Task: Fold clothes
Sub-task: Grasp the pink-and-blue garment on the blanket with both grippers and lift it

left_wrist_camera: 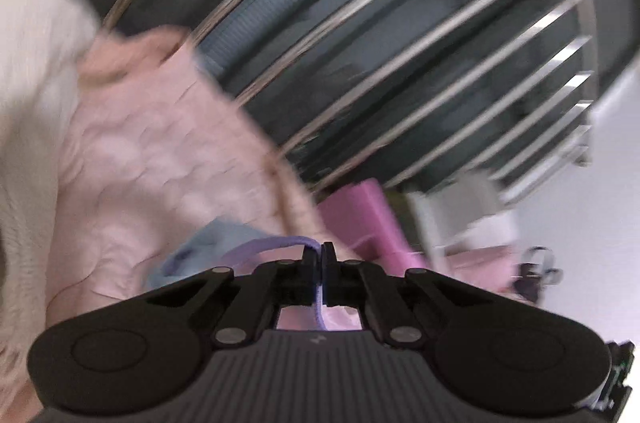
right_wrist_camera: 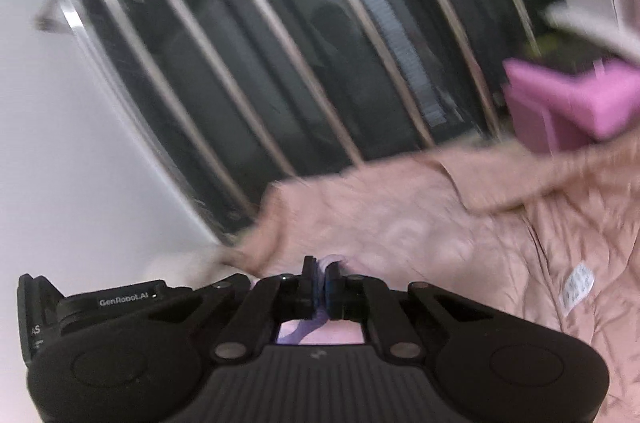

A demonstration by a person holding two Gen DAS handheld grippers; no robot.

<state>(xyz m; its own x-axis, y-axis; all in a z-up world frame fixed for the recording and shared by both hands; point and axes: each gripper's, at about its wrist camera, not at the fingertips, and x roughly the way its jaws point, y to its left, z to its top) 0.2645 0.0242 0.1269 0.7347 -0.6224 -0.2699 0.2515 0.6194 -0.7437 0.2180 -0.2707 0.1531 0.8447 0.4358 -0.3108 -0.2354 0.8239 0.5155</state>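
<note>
Both views are blurred by motion. My left gripper (left_wrist_camera: 321, 250) is shut on the purple edge of a light garment (left_wrist_camera: 276, 243); a pale blue part of it (left_wrist_camera: 208, 243) shows to the left of the fingers. My right gripper (right_wrist_camera: 321, 265) is likewise shut on a lilac fabric edge (right_wrist_camera: 308, 329) that runs down between its fingers. Behind both grippers lies a quilted pink jacket (left_wrist_camera: 160, 159), spread from the centre to the right in the right wrist view (right_wrist_camera: 440, 223), with a white label (right_wrist_camera: 576, 287) showing.
A dark window with metal bars (left_wrist_camera: 400, 43) fills the background, also the upper part of the right wrist view (right_wrist_camera: 280, 43). A magenta box (right_wrist_camera: 576, 103) sits beside the jacket. A cream knit fabric (left_wrist_camera: 28, 143) hangs at the far left. White wall (right_wrist_camera: 80, 163) lies left.
</note>
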